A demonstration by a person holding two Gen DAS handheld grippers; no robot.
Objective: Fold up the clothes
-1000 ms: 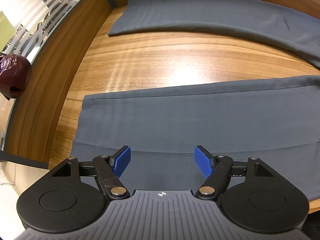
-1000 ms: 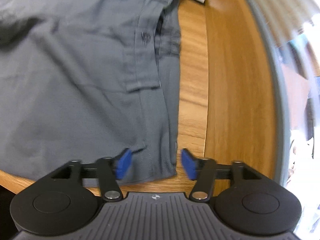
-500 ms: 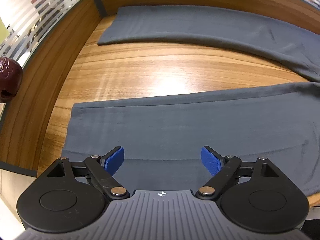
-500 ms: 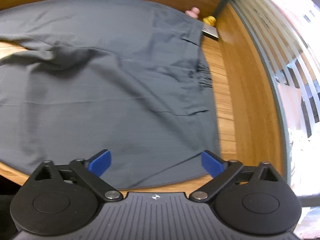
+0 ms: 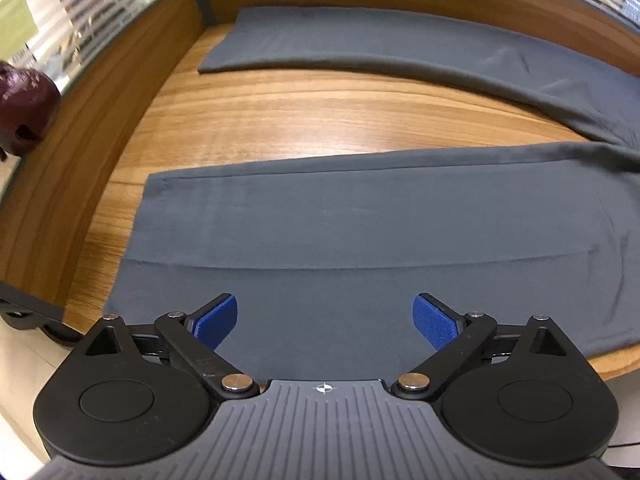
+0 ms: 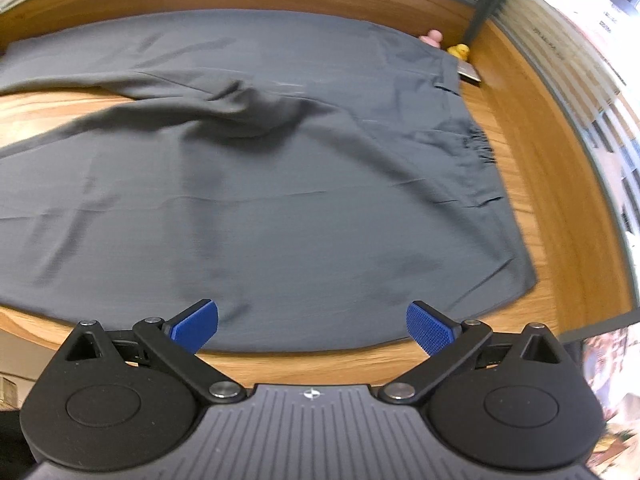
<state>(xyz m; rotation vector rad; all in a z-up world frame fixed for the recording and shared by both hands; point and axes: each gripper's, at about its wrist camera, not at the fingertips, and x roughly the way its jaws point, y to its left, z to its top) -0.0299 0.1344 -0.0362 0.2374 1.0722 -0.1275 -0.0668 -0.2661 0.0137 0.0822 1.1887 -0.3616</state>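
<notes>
Dark grey trousers lie spread flat on a wooden table. In the left wrist view the near leg (image 5: pixel 360 232) runs across the middle and the far leg (image 5: pixel 400 48) lies along the back, with bare wood between them. My left gripper (image 5: pixel 325 322) hovers above the near leg's cuff end, its jaws still opening, with nothing pinched. In the right wrist view the waist and seat of the trousers (image 6: pixel 280 208) fill the table. My right gripper (image 6: pixel 312 324) stands open over their near edge, gripping nothing.
The wooden table (image 5: pixel 320 116) has a raised wooden rim at back and sides. A dark red round object (image 5: pixel 24 108) sits beyond the left rim. A small yellow toy (image 6: pixel 459 51) and a pink item (image 6: pixel 432 37) lie at the trousers' far right corner.
Both grippers have opened wider. The right gripper has let go of the waistband edge and drawn back, so the whole waist area shows. The left view has shifted slightly back from the cuff.
</notes>
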